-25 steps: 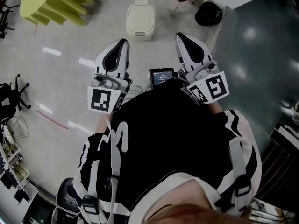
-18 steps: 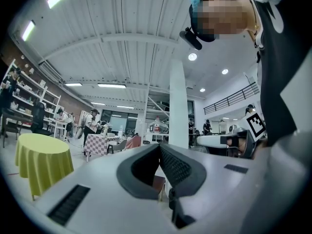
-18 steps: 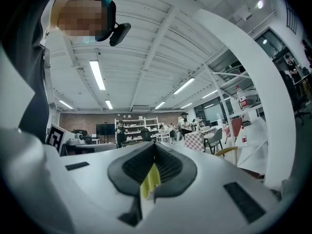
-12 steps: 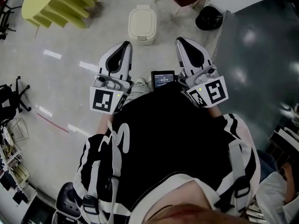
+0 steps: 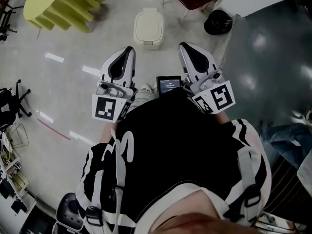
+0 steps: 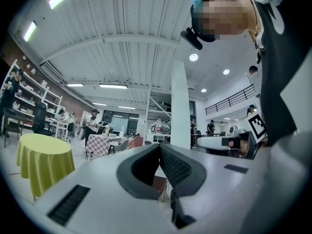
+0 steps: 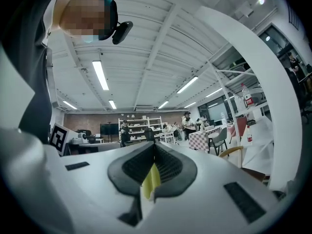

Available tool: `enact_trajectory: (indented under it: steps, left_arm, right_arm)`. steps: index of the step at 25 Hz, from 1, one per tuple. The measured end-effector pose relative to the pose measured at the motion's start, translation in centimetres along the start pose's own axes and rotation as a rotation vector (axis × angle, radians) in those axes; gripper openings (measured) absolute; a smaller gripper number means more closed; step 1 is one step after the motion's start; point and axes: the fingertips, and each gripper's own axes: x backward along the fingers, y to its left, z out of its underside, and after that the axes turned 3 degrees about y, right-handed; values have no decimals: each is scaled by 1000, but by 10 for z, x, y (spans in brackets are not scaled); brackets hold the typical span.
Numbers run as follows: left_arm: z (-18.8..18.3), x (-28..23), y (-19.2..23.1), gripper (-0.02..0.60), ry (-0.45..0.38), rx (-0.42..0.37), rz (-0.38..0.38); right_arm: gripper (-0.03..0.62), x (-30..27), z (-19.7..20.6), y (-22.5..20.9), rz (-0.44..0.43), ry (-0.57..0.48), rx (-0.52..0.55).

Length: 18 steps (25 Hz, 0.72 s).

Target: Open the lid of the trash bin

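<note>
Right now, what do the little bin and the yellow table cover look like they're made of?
The trash bin looks like cream plastic: smooth, slightly shiny, with rounded moulded corners. The yellow table cover looks like cloth, probably, because it hangs down in soft, deep folds.

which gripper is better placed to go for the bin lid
Left, marginally: the trash bin stands ahead, slightly nearer the left gripper than the right gripper; both are shut and empty.
</note>
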Motion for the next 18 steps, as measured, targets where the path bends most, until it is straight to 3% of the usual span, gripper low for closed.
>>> enact_trajectory:
  steps: [18]
  left_arm:
    - [10,4,16,8,32,3,-86]
  right_arm:
    - [11,-20,15,-12,-62,41,-13]
